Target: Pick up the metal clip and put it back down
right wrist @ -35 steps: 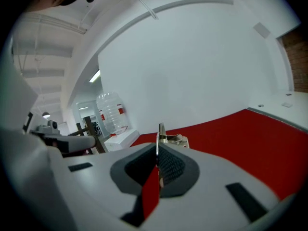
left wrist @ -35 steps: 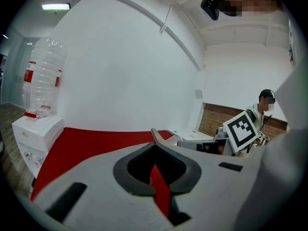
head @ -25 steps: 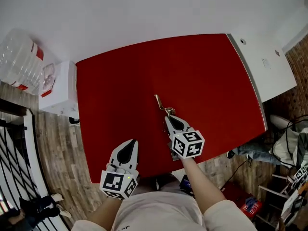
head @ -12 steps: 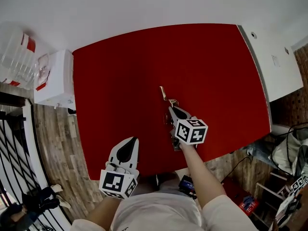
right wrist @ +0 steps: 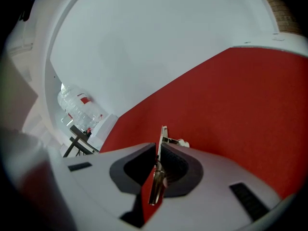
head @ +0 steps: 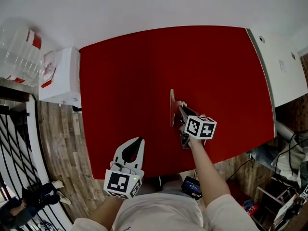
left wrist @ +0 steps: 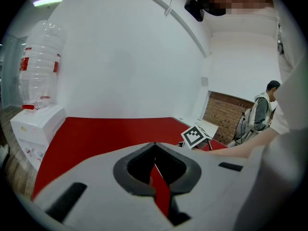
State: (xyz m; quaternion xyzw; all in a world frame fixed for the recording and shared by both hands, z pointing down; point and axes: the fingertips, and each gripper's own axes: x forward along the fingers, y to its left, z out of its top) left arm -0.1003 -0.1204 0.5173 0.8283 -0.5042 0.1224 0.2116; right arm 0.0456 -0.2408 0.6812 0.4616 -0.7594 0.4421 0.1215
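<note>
The metal clip [head: 172, 108] is a slim silver bar with a small sprung handle. My right gripper [head: 181, 108] is shut on it, over the middle of the red table [head: 125, 76]. In the right gripper view the clip [right wrist: 163, 134] sticks out past the closed jaws of the right gripper [right wrist: 158, 149], its tip above the red surface. Whether the clip touches the table I cannot tell. My left gripper [head: 140, 140] hangs at the table's near edge, shut with nothing in it; in its own view the left gripper [left wrist: 154, 144] shows closed tips.
A white box [head: 60, 81] with a clear water bottle [head: 19, 52] stands off the table's left side. A white counter [head: 281, 64] adjoins the right edge. Black railing [head: 17, 148] and wooden floor lie at the lower left.
My right gripper has shifted right and a little farther away, carrying the clip. The clip has turned from a slant to nearly straight up the picture. The left gripper has barely moved.
</note>
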